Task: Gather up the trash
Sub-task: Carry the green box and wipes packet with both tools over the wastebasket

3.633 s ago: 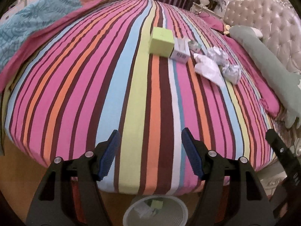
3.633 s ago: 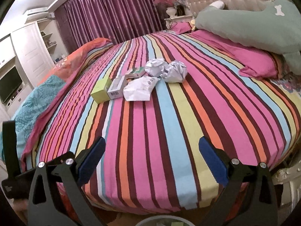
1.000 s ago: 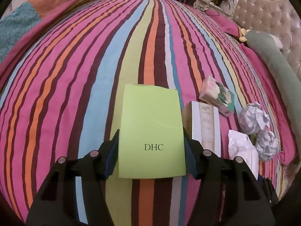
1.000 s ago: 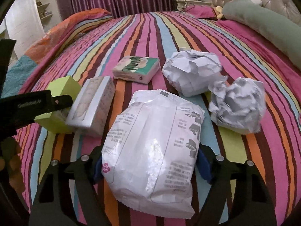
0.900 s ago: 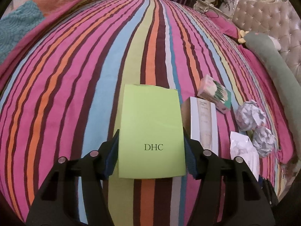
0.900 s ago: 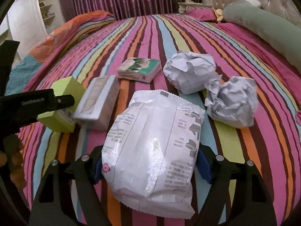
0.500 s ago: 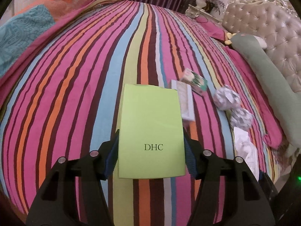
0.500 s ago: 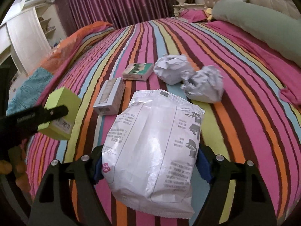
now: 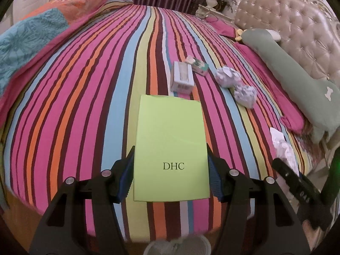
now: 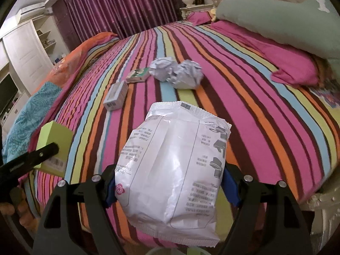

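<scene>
Both tongs have pulled back toward the foot of the striped bed (image 9: 89, 89) since the earlier frame, so the leftover trash now sits well up the mattress and a pale bin rim (image 9: 176, 245) peeks in at the bottom of the left view. Left tongs (image 9: 171, 177) are clamped partway shut on the lime-green DHC box (image 9: 171, 144), pads flat on its two side walls; right tongs (image 10: 167, 186) are squeezed on the white snack bag (image 10: 172, 165), which is puffy, crinkly and glossy with printed text. My take for the drop: get each load right over the bin opening before letting go, because that bag is light and floppy and could easily drift off the rim, while the stiff box should fall straight. Left to fetch on the bed: a grey-white carton (image 10: 115, 97), a small green-print box (image 10: 138, 74) and two crumpled paper balls (image 10: 176, 74) lying close together.
</scene>
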`<action>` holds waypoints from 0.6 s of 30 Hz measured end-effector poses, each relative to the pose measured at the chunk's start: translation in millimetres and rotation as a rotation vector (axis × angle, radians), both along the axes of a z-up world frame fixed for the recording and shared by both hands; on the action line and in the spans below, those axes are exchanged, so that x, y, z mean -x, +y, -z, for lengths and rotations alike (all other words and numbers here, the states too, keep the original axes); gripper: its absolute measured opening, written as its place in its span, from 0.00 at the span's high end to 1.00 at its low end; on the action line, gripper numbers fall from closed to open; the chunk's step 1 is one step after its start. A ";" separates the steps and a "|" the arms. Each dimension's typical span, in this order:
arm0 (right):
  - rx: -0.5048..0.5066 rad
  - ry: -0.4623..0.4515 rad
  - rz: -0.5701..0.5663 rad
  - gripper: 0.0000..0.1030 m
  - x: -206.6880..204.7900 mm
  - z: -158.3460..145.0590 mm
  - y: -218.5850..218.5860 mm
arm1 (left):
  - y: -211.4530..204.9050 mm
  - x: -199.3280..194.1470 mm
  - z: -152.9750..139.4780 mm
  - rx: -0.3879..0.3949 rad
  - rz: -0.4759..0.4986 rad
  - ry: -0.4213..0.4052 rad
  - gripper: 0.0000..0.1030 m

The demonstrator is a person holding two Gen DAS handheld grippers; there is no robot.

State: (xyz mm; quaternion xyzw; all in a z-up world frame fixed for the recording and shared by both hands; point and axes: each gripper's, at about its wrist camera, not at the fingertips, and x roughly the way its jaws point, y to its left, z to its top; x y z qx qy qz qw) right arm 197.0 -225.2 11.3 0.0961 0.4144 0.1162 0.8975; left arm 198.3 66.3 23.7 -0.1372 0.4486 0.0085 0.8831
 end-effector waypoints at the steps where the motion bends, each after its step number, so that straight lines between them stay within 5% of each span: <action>1: 0.001 0.000 0.004 0.29 3.3 -0.3 -1.3 | -0.2 8.4 0.2 0.002 0.003 0.000 0.43; 18: -0.002 0.024 -0.006 0.29 83.1 5.2 -18.6 | -35.0 119.0 32.6 0.027 0.090 0.065 0.43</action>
